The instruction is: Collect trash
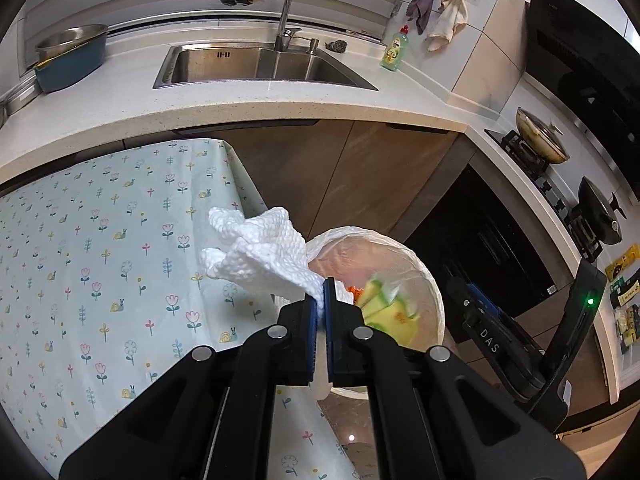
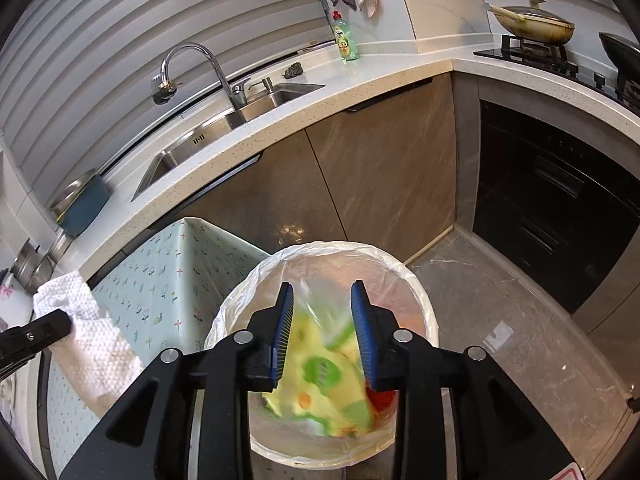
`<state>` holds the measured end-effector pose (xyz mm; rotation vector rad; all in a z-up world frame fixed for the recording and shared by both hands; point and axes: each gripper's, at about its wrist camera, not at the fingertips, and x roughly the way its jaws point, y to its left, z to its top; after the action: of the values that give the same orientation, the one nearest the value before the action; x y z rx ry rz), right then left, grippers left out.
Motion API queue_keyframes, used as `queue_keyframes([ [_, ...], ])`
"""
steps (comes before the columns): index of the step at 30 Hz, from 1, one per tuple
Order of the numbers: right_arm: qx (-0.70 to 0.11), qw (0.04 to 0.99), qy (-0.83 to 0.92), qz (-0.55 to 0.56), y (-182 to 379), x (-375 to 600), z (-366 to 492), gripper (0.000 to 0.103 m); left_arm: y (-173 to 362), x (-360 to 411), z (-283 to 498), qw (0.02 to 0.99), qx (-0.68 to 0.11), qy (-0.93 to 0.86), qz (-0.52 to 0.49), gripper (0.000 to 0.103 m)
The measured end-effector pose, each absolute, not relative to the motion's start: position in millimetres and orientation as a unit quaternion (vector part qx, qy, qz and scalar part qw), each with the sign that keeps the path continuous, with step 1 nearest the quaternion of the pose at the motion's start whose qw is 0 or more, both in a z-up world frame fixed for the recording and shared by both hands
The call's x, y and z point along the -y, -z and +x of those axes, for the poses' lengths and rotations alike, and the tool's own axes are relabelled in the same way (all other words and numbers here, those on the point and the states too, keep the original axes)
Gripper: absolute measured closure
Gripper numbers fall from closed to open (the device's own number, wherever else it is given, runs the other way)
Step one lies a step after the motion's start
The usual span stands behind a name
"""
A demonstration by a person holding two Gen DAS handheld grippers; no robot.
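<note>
Crumpled white paper towel (image 1: 256, 248), yellow-green wrapper (image 2: 320, 376) blurred inside lined bin (image 2: 420, 292)

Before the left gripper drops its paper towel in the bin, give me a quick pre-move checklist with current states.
1. Paper towel clamped in left gripper: ok, fingers shut on one corner.
2. Left gripper over the lined trash bin: not ok, most of the towel hangs above the floral tablecloth beside the bin.
3. Right gripper emptied: ok, fingers open, yellow-green wrapper blurred below them, inside the bin.
4. Bin mouth clear for the towel: not ok, right gripper sits over it.
5. Bin liner folded over the rim: ok.
6. Room left in the bin: cannot tell.
</note>
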<state>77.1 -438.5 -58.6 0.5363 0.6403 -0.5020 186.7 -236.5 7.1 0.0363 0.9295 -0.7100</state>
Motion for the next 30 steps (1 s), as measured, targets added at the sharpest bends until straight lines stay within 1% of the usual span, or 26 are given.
queue_keyframes([
  [6,-0.305,0.885,0.237,0.259,53.8,437.3,67.2,0.068,-4.6,257.4,178.9,0.826,-0.438,0.353,0.028,0.099],
  [8,-0.303,0.886,0.236,0.259,51.9,436.4,63.2,0.068,-3.3,262.7,177.5,0.822,-0.443,0.357,0.028,0.089],
  [10,-0.303,0.887,0.235,0.258,49.3,435.5,60.0,0.062,-3.1,266.3,174.6,0.824,-0.439,0.357,0.028,0.057],
  [12,-0.3,0.888,0.235,0.257,46.5,433.7,56.2,0.058,-5.7,267.8,170.2,0.833,-0.423,0.356,0.03,0.046],
  [13,-0.3,0.889,0.234,0.256,44.7,432.8,55.1,0.057,-6.9,268.7,168.5,0.835,-0.418,0.357,0.033,0.044],
  [18,-0.303,0.894,0.226,0.24,36.5,424.1,51.2,0.051,-9.6,268.2,165.2,0.844,-0.404,0.35,0.045,0.043],
  [23,-0.309,0.902,0.213,0.213,26.2,409.2,53.6,0.048,-10.7,258.2,165.9,0.85,-0.403,0.337,0.041,0.043],
  [25,-0.309,0.906,0.206,0.204,22.2,402.9,54.4,0.044,-12.0,253.2,164.9,0.854,-0.399,0.332,0.042,0.043],
  [30,-0.313,0.91,0.191,0.191,15.3,389.3,54.0,0.039,-16.1,240.3,161.7,0.865,-0.387,0.314,0.05,0.043],
])
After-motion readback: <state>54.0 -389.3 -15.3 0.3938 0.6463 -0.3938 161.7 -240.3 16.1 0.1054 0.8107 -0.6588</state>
